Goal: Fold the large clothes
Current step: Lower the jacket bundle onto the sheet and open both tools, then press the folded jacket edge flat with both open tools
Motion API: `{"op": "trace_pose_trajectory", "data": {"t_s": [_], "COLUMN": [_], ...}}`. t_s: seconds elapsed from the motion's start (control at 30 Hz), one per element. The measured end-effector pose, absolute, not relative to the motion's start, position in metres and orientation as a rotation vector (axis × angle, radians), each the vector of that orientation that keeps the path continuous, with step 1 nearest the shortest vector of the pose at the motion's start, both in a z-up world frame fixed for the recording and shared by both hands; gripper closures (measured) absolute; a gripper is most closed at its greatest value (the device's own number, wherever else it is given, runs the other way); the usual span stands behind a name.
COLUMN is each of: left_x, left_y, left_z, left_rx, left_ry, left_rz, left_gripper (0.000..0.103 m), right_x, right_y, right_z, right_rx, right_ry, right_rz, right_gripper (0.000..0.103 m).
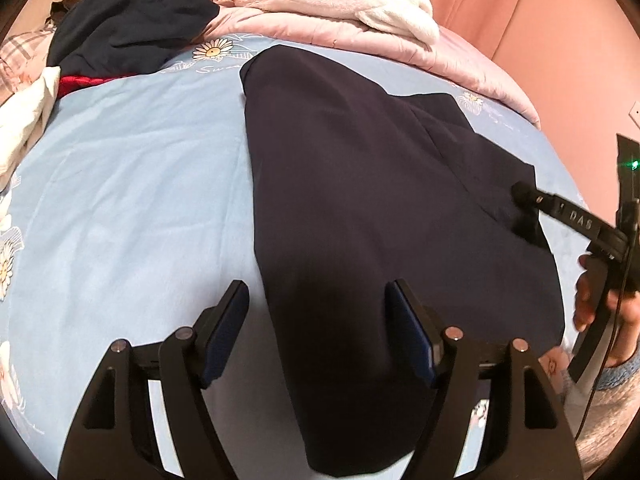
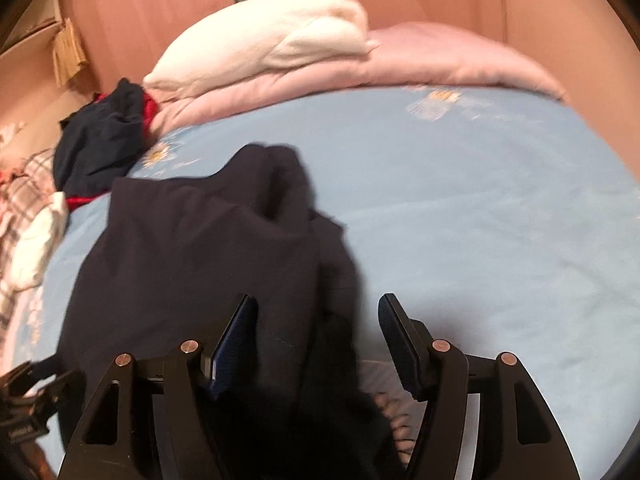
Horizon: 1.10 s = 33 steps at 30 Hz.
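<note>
Dark navy garment (image 1: 360, 200): large, spread mostly flat on the light blue bed sheet (image 1: 132, 184), lying lengthwise away from the left wrist camera, one flap folded over along its right side. In the right wrist view the same garment (image 2: 192, 240) shows a rumpled, raised far end.

Left tool (image 1: 316, 312): fingers apart, nothing pressed between the pads; the near end of the garment lies below the gap, with its left edge running between the two fingers.

Right tool (image 2: 316, 320): fingers apart, pads clear of the cloth; the garment's right edge lies beneath the gap. Seen also from the left wrist view (image 1: 528, 208) at the garment's right edge, with a hand (image 1: 596, 308) on its grip.

Other items on the bed:
- Pink quilt (image 1: 400, 44), folded along the far edge.
- White fleece blanket (image 1: 320, 4), lying on the quilt.
- Heap of dark blue clothing (image 1: 128, 28) with a red piece (image 1: 84, 82) under it, far left.
- Plaid cloth (image 2: 24, 200) and white cloth (image 1: 24, 124), left edge.

Pink curtain (image 1: 520, 12) behind the bed.
</note>
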State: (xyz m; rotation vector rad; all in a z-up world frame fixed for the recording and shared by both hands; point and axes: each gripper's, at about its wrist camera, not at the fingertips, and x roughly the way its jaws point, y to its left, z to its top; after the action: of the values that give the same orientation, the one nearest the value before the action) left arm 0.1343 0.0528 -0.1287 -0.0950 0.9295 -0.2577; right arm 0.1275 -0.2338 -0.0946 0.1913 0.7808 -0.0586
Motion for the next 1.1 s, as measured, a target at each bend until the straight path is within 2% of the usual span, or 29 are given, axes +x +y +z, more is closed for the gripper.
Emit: {"op": "trace_pose_trajectory", "data": {"t_s": [0.33,0.4,0.47,0.63,0.83,1.1], "left_x": [0.106,0.101,0.1,0.102,0.106,0.108], "left_y": [0.039,0.035,0.029,0.02,0.021,0.025], "left_z": [-0.117,-0.117,-0.121,-0.131,-0.14,-0.144], "left_rx": [-0.023,-0.02,-0.013,0.009,0.007,-0.024], "left_ry": [0.873,0.864,0.869,0.878,0.894,0.906], "left_rz": [-0.234,-0.242,-0.252,-0.245,-0.239,-0.244], "left_gripper": [0.033,0.033,0.036,0.036,0.032,0.03], "right_x": [0.083,0.07,0.06,0.057,0.076,0.072], "right_y": [-0.213,-0.205,-0.198,-0.178,-0.178,-0.176], "right_z": [-0.069,-0.066,-0.065,-0.081,-0.114,-0.121], "right_rx": [0.024,0.013,0.003,-0.015,-0.021,0.005], "right_ry": [0.672,0.638,0.612,0.681,0.781,0.803], "right_rz": [-0.017,0.036,0.081,0.193,0.175,0.175], "right_gripper": [0.039,0.041,0.049,0.057,0.057,0.057]}}
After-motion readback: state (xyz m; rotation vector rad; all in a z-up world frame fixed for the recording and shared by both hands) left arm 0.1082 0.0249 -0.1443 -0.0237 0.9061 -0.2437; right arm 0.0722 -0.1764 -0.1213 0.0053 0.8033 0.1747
